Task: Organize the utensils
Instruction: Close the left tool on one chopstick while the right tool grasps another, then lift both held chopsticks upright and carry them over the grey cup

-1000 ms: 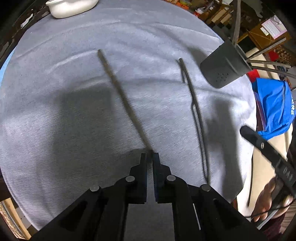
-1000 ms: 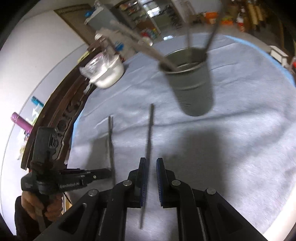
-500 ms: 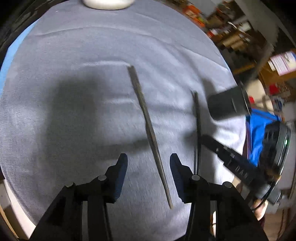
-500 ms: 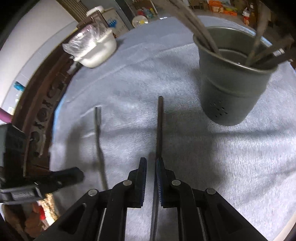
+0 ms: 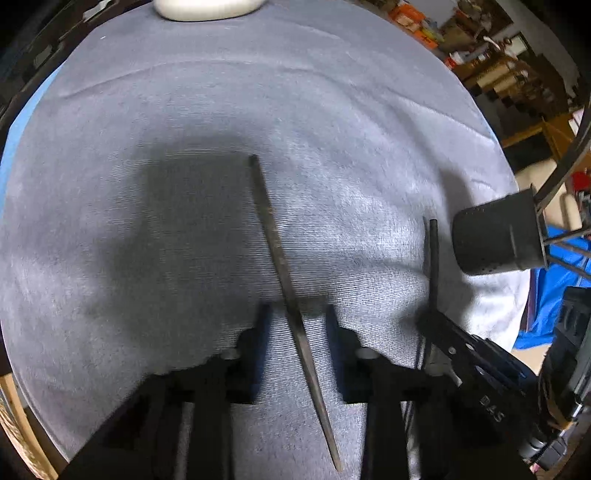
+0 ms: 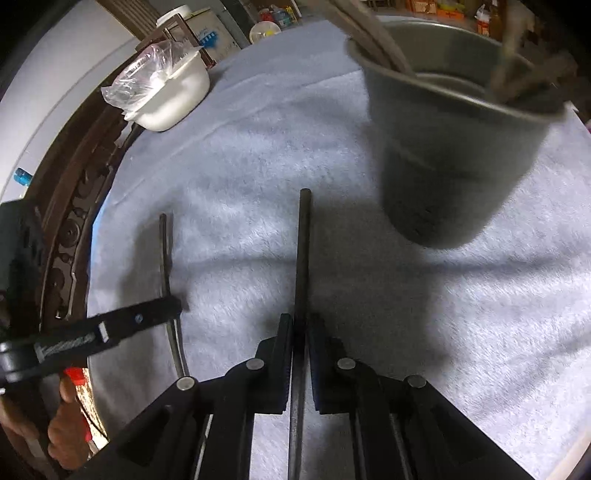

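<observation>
The scene is seen from two fisheye cameras, each mounted behind a gripper and aimed steeply down along its fingers, close above a grey cloth [image 5: 332, 110]. Both views share the cloth, two utensils lying on it, the dark cup [image 5: 495, 236] [image 6: 443, 147] and white bowl [image 5: 207, 5] [image 6: 173, 99]. Each view also catches the other gripper at its edge.

Dim indoor light, soft dark shadows pooled on the grey cloth [image 5: 332, 110], motion blur on the cup [image 6: 454, 155], strong fisheye curving, black vignette at corners, background clutter unsharp
</observation>
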Demonstrator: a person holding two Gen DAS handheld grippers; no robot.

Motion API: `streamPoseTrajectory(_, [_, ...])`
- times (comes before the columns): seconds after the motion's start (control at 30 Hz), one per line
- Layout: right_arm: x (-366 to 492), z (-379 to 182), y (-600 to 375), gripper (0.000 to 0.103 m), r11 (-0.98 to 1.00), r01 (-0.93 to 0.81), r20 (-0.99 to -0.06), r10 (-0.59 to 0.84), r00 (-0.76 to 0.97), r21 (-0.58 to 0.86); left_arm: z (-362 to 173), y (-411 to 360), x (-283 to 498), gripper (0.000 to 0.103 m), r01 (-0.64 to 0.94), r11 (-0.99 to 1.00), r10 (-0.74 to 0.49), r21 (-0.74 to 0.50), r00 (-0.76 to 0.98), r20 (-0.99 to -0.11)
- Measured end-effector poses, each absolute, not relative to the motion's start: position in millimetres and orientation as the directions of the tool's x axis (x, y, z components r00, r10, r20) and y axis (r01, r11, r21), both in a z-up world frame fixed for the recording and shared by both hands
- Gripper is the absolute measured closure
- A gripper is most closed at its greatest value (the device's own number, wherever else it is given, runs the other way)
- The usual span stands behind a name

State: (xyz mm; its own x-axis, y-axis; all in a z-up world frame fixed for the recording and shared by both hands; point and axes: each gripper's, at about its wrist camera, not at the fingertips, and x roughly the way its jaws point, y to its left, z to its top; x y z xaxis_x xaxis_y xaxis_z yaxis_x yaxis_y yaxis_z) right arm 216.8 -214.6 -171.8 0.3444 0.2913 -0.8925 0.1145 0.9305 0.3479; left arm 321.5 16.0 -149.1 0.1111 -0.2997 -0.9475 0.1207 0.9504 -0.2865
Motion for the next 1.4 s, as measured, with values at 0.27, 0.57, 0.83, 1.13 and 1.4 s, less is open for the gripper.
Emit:
streamPoseTrajectory(0.27, [184.9, -173.5, -253.3, 0.093, 0.895, 0.207, -0.9, 0.331, 0.284, 0.395, -145.5, -22.1, 302.8, 0.093, 0.347, 0.907, -0.289, -0.239, 0.1, -0.952])
streamPoseTrajectory(0.57, [190.8, -168.2, -252.2, 0.089, 0.905, 0.195, -0.905, 0.316, 0.284, 0.377, -146.2, -37.8, 285.2, 0.087, 0.432, 0.87, -0.271, -0.236, 0.02, -0.962])
streamPoseTrajectory(0.83, [216.1, -166.1, -237.0, 0.089, 0.95, 0.172, -0.937, 0.204, 0.285, 0.259, -132.4, -10.3, 288.2, 0.066, 0.336, 0.9, -0.301, -0.277, 0.022, -0.953])
streamPoseTrajectory(1.13, [229.1, -176.6, -244.2, 0.089, 0.935, 0.209, -0.928, 0.218, 0.303, 0.288, -153.6, -43.6, 287.0, 0.066, 0.287, 0.928, -0.254, -0.237, 0.026, -0.967])
streamPoseTrajectory(1.4, [233.7, -177.2, -241.7, 0.092, 0.941, 0.176, -0.916, 0.218, 0.336, 0.288, -159.3, -57.6, 283.4, 0.095, 0.277, 0.936, -0.248, -0.219, 0.072, -0.966])
